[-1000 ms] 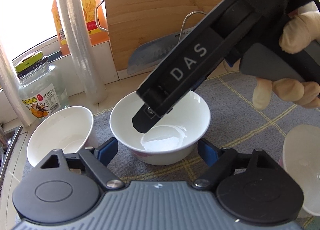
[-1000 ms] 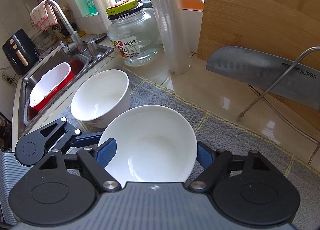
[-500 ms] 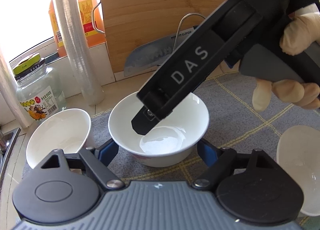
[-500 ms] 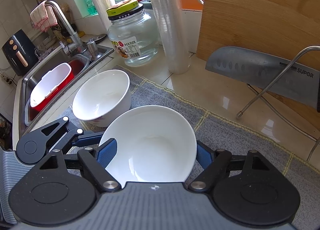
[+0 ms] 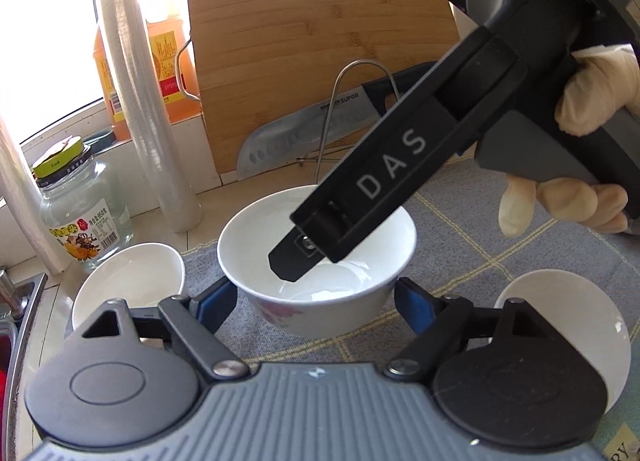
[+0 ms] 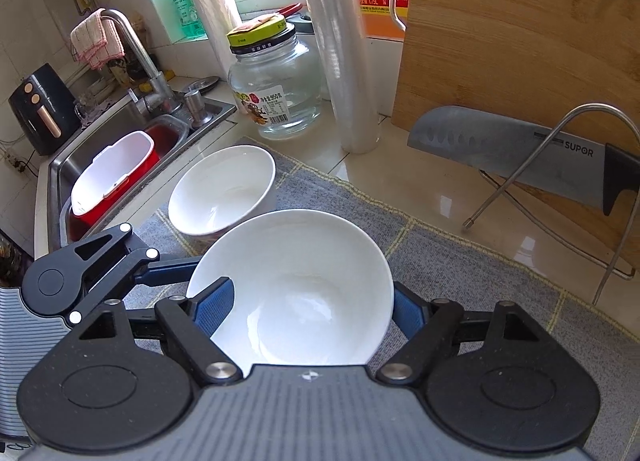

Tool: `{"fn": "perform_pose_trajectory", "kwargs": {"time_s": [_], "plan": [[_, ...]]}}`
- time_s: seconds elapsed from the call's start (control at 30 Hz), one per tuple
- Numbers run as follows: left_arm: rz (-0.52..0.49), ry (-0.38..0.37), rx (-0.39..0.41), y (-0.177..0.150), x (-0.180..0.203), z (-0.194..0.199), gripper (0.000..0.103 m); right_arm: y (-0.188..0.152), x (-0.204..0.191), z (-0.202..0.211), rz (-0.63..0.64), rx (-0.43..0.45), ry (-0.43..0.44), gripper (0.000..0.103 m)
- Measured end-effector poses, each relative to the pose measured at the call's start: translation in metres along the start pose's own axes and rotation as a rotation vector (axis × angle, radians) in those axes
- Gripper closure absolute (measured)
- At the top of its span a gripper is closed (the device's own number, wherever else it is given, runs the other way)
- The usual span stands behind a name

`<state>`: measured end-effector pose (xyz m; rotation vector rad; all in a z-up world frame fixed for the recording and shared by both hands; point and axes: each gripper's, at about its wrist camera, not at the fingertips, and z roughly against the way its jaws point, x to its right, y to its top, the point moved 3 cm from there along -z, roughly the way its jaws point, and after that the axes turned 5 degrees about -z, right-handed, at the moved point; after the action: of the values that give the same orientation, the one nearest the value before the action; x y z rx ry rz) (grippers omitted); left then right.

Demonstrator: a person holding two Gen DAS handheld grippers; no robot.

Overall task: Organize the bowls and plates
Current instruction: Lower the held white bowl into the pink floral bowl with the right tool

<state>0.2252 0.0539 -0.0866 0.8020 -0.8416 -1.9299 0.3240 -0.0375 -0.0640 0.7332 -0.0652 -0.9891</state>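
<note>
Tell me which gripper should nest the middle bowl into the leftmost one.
Left, probably. The left gripper straddles the middle bowl low at its wall, and the leftmost bowl lies just beside it. The right gripper hangs over the middle bowl from above, one finger over its inside.

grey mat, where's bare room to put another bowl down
Bare: mat between near bowl and wire rack; tiles between cling film roll and knife. Crowded toward the sink: far bowl, jar.
</note>
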Motion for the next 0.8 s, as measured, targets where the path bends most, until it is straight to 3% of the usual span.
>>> {"fn": "perform_pose_trajectory", "kwargs": {"time_s": [0.8], "plan": [[-0.037,-0.034,0.044,-0.001,0.036,0.064,0.018,-0.044,-0.03,0.071,0.026,0.054,-0.044,0.016]]}}
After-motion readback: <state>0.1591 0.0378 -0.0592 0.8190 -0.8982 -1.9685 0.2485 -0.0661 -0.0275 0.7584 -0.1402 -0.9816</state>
